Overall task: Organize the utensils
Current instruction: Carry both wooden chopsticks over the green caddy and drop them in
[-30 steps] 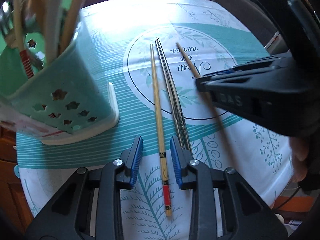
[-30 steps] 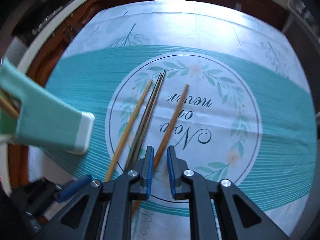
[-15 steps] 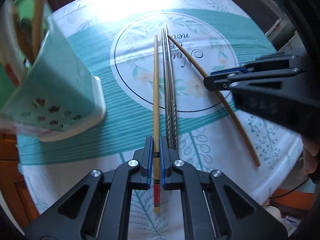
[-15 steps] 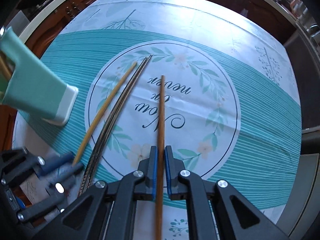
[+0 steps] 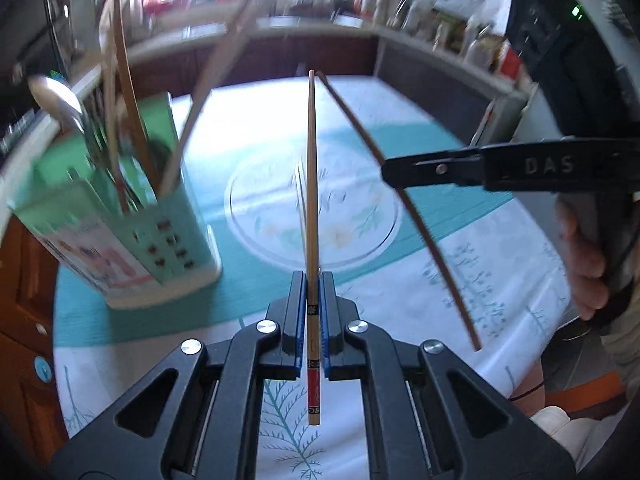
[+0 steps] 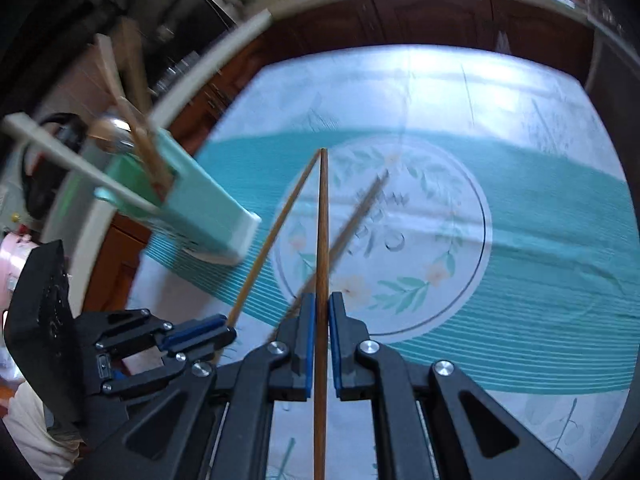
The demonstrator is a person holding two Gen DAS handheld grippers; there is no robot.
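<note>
Two chopsticks clear the table at once; the left hand-held gripper point(image 5: 311, 320), low in the centre of its own view, is clamped on a pale bamboo chopstick point(image 5: 312, 184) just above its red-banded butt, and the right hand-held gripper point(image 6: 320, 340) is clamped on a darker brown chopstick point(image 6: 322, 240) some way up from its thick end; in each view the stick runs straight up the frame from between narrow jaws, its tip pointing toward the far side of the table point(image 5: 500, 264). Both sticks look light, thin and stiff, and smooth enough to pivot or slide in a two-point pinch; a hold nearer the thick end, as here, probably leaves the long tip free to swing. In the left view the right hand-held gripper enters from the right edge, a hand point(image 5: 584, 264) behind it, its stick crossing the frame as a dark curve. A metal pair point(image 6: 356, 216) lies on the tablecloth's round motif, blurred. The mint-green holder point(image 5: 132, 236), already bristling with chopsticks and a spoon point(image 5: 52, 98), stands at the left of both views, well apart from either tip; both tools angle downward over the cloth.
</note>
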